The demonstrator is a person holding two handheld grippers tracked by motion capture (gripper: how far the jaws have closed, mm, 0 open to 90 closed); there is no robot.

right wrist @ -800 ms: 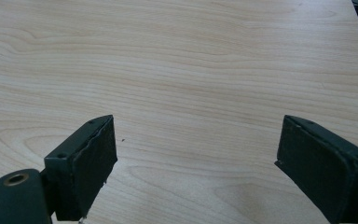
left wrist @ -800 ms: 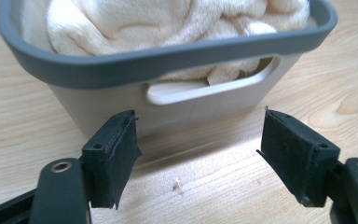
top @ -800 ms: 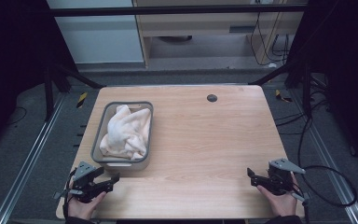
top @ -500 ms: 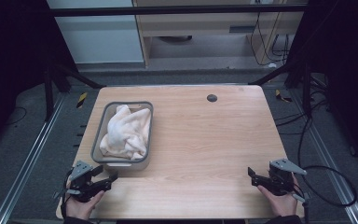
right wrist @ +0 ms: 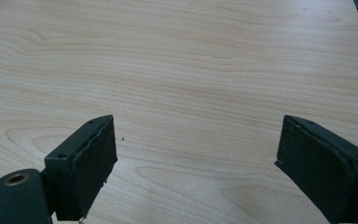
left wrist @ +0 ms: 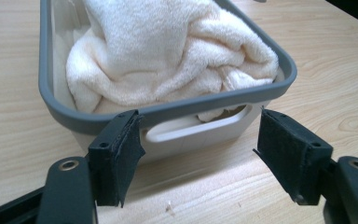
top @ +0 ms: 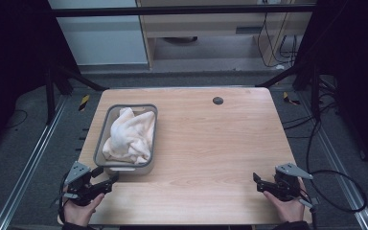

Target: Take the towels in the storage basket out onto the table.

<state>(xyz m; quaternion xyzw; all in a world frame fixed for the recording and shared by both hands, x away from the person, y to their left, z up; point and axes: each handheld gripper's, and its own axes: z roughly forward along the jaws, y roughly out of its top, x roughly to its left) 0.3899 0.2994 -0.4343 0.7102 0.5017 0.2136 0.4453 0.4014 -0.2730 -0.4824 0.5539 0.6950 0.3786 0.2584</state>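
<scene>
Towel (top: pixel 128 135) – cream, crumpled – fills a grey-rimmed tub (top: pixel 101 134) that stands on the wooden table (top: pixel 211 143), toward nine o'clock of the tabletop. In the left gripper view the towel (left wrist: pixel 168 51) heaps above the tub's rim (left wrist: pixel 46 79), and a slot handle in the near white wall faces the camera. The left gripper (top: pixel 106 181) hovers near the table's seven o'clock corner just short of that wall, jaws spread wide with nothing between them; a hand (top: pixel 79 211) holds it. The right gripper (top: pixel 258 182) sits toward five o'clock, well apart from the tub – jaws likewise wide, over bare wood. A small dark round hole (top: pixel 217 100) lies near twelve o'clock.
</scene>
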